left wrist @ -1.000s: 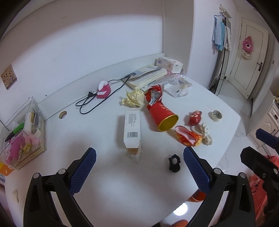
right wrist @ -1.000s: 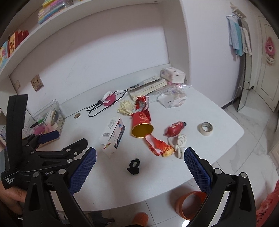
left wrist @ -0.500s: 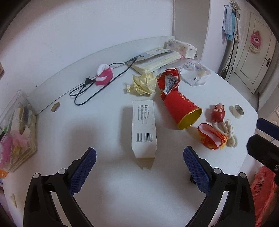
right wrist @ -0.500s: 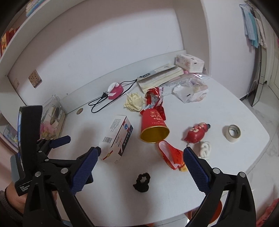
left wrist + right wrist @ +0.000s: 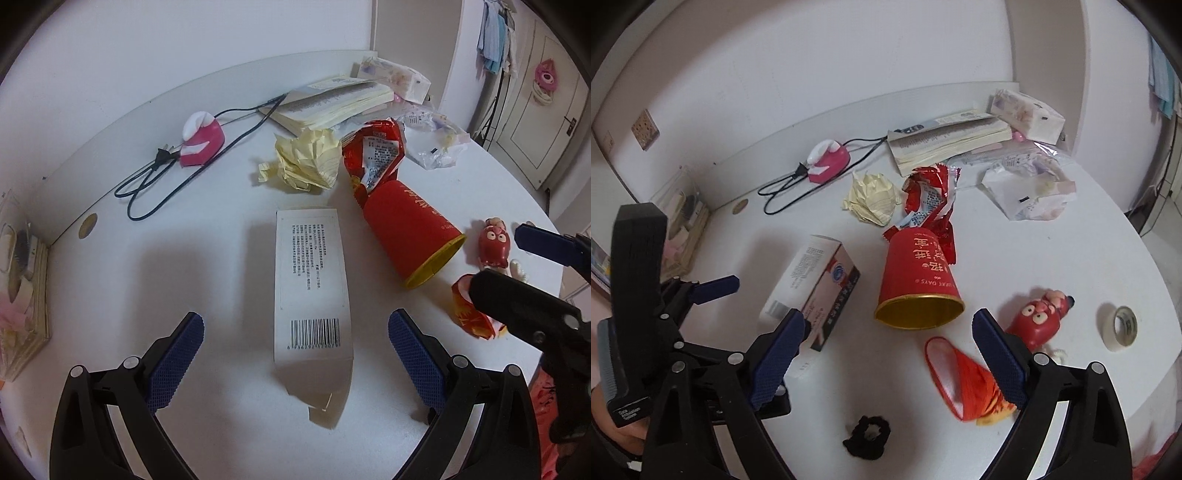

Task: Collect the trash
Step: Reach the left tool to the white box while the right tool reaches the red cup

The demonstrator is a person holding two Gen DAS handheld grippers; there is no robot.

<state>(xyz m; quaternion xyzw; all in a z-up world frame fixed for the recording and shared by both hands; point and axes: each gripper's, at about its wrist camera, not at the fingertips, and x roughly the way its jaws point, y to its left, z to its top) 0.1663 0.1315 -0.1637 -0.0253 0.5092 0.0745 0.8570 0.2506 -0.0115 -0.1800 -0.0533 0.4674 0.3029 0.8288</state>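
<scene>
White table point(image 5: 207, 258) — one carton point(image 5: 312, 284), one red cup point(image 5: 918, 284); both hand-held grippers gape wide.

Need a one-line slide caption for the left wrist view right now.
Open left gripper lines up on a white carton lying flat on the table, beside a tipped red cup and crumpled yellow paper.

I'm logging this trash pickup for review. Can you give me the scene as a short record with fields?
surface: white table
left gripper: open, straddling the white carton, not touching
right gripper: open, facing the red paper cup
cup state: on its side, mouth toward the right wrist camera
other trash: crumpled yellow paper, red wrapper
held: nothing
</scene>
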